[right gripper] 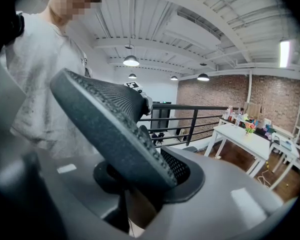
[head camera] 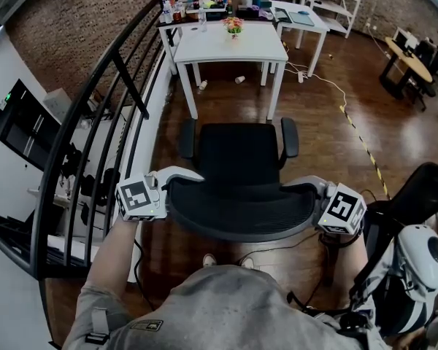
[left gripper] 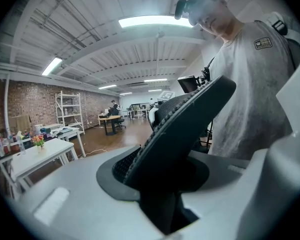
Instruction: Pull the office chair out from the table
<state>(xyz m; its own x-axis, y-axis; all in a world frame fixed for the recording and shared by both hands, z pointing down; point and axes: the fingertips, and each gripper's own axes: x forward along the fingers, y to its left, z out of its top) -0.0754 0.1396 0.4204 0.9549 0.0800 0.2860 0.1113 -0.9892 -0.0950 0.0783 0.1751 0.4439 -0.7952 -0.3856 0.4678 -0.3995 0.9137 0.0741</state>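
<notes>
1. A person (head camera: 219, 308) in a grey shirt stands just behind the chair (head camera: 237, 155), seen from above.
2. The left gripper (head camera: 174, 178) is clenched on the left edge of the backrest (head camera: 241, 211). Its own view shows the dark mesh rim wedged between the jaws.
3. The right gripper (head camera: 312, 187) grasps the backrest's right edge the same way, with the rim pinched between its jaws.
4. The chair's black seat and armrests (head camera: 289, 138) point away from the person, toward the table (head camera: 233, 46).
5. The chair stands on the wooden floor (head camera: 321, 130), well apart from the white table, with open boards between them.
6. A black railing (head camera: 117, 79) runs along the left side.
7. Flowers (head camera: 233, 25) sit near the table's far edge. More desks and shelves fill the room beyond.
</notes>
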